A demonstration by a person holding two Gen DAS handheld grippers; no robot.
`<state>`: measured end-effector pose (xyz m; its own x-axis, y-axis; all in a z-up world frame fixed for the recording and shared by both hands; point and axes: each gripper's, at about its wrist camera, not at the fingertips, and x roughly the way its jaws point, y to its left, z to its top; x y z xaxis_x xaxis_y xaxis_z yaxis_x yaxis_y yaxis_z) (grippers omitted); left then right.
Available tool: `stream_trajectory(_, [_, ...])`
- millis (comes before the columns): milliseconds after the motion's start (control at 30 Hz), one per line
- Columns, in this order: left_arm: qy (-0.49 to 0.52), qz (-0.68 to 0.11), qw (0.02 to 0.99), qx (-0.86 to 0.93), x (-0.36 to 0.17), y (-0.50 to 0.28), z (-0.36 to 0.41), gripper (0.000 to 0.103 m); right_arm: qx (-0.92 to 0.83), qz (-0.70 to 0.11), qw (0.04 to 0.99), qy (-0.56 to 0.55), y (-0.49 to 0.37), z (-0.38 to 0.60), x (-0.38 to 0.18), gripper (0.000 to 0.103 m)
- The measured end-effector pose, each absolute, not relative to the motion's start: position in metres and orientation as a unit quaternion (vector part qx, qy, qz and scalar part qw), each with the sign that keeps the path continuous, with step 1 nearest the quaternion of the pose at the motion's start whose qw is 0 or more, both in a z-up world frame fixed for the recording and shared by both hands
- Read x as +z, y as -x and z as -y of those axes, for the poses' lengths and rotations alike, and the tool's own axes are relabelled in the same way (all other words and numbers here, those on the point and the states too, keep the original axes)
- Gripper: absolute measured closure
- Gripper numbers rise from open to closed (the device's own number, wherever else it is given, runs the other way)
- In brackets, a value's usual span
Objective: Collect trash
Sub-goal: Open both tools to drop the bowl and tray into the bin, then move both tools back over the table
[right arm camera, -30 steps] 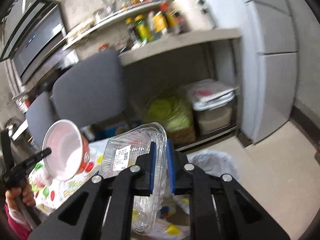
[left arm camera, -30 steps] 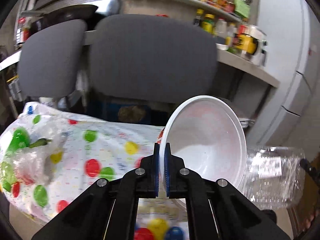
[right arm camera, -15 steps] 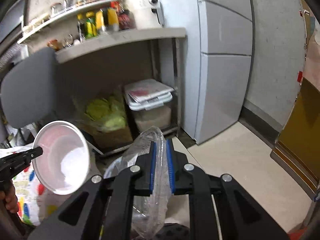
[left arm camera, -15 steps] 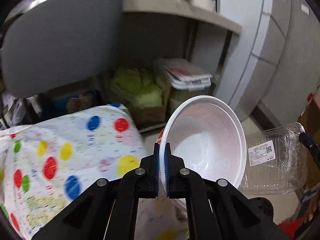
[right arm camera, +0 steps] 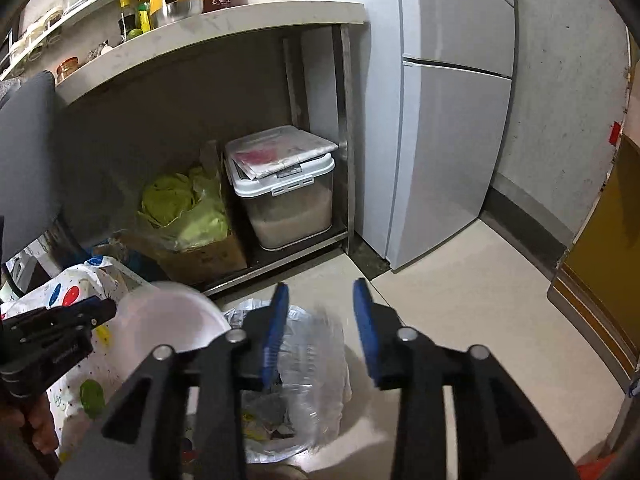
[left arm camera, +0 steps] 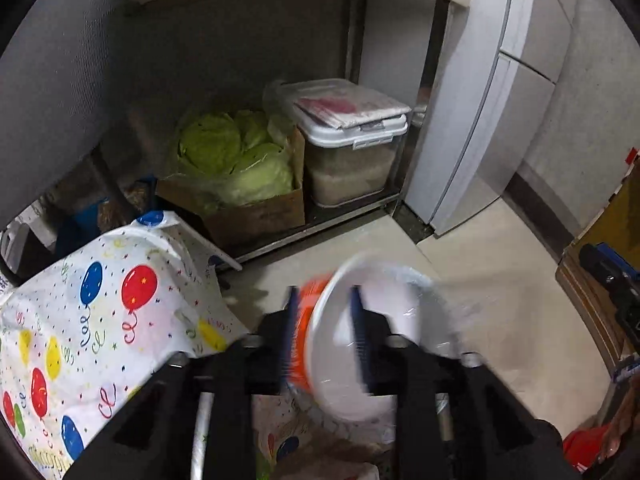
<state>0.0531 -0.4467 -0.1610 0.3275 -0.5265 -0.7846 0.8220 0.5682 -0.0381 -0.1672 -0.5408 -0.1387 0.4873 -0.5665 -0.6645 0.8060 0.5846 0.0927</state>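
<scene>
My left gripper hangs over the floor with its jaws opening. A white bowl with an orange outside is blurred between its blue pads, and neither pad presses on its wall. In the right wrist view the bowl shows beside the left gripper. My right gripper is also opening, with nothing between its pads. Below it a clear plastic container, blurred, sits in the mouth of a bag-lined trash bin. That container shows just right of the bowl.
A table with a balloon-print cloth stands at the left, a grey chair back above it. Under the counter are a box of cabbages and a lidded storage tub. A fridge stands to the right.
Both grippers swung right and down, away from the table to above the bin. Both sets of jaws, shut on the bowl and the clear container before, have come apart.
</scene>
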Motion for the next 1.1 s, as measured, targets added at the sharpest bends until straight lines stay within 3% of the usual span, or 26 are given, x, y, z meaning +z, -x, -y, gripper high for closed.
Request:
stream_trajectory(367, [-0.152, -0.368, 0.820, -0.411, -0.118, -0.048, 0.380, 0.063, -0.342, -0.303, 0.868, -0.196, 0.169, 0.480, -0.109, 0.066])
stream_trajectory(800, [-0.088, -0.389, 0.896, -0.196, -0.105, -0.051, 0.106, 0.063, -0.086, -0.324, 0.934, -0.126, 0.080, 0.294, -0.083, 0.066])
stream_trajectory(1100, [-0.014, -0.384, 0.922, -0.048, -0.113, -0.074, -0.048, 0.053, 0.059, -0.363, 0.928, -0.056, -0.003, 0.181, -0.082, 0.066])
